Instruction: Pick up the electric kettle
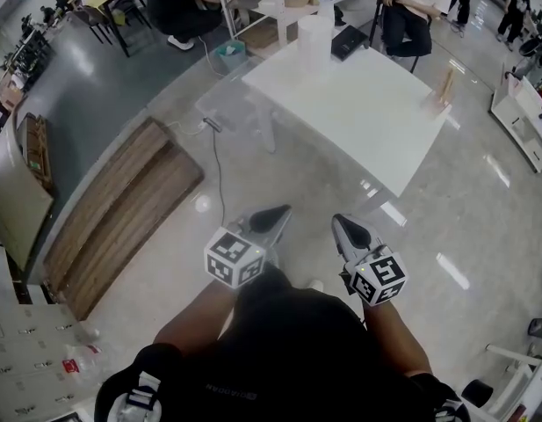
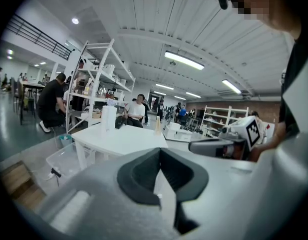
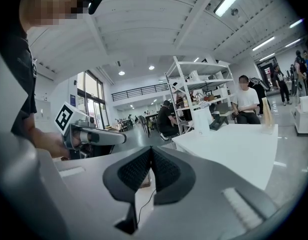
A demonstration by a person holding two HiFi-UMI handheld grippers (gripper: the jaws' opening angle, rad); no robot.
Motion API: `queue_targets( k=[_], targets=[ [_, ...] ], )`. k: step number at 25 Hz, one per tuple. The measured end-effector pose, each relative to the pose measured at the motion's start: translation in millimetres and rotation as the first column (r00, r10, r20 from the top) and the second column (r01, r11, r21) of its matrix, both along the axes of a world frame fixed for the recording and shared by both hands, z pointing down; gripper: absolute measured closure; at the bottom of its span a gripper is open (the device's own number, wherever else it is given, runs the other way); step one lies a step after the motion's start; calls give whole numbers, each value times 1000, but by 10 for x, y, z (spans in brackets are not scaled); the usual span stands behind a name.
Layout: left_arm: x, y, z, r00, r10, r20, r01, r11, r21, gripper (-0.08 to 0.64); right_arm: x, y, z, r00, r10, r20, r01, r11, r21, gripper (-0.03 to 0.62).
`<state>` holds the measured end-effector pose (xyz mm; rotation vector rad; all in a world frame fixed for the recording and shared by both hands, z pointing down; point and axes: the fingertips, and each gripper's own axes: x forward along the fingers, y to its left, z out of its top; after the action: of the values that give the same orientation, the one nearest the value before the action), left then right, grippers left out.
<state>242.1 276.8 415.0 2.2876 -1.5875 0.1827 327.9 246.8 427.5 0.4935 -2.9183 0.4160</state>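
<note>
Left gripper [image 1: 272,218]: jaws are shut tight. Nothing is in them.
Right gripper [image 1: 345,227]: jaws are shut tight too, and it has hold of nothing.
Where the kettle is: a tall white cylinder [image 1: 314,40] stands at the far side of the white table [image 1: 358,112]. I think this is the electric kettle.
Which way from the tools: straight ahead and well apart from both. The whole bare table top lies between.
How it stands: upright, with its long side going up and down.
Which hand is nearer: I cannot pick one. It sits about in the middle, to the left in the left gripper view and to the right in the right gripper view.
What the next move needs: I think both hands must go forward over the table, and one gripper must open first.
Beside it: a flat black thing [image 1: 348,42] is just to its right. I cannot tell what that is.
Hard to see: the cylinder is small and bright. No handle, spout or lid shows, so I cannot tell where to grab it.
Cut off: the person's body hides the floor right below the hands.
</note>
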Motion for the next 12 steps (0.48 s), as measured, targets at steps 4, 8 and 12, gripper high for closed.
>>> queue_targets(
  k=[4, 8, 12],
  targets=[
    [-220, -187, -29, 1000, 9, -5, -9, 1000, 4, 557, -219, -167, -5, 1000, 13, -4, -13, 1000, -1, 586],
    [-506, -341, -46, 1000, 17, -10, -17, 1000, 6, 557, -519, -311, -20, 1000, 19, -12, -19, 1000, 1, 586],
    [-798, -485, -18, 999, 22, -22, -22, 1000, 4, 557, -811, -442, 12, 999, 22, -33, -21, 1000, 5, 586]
  ],
)
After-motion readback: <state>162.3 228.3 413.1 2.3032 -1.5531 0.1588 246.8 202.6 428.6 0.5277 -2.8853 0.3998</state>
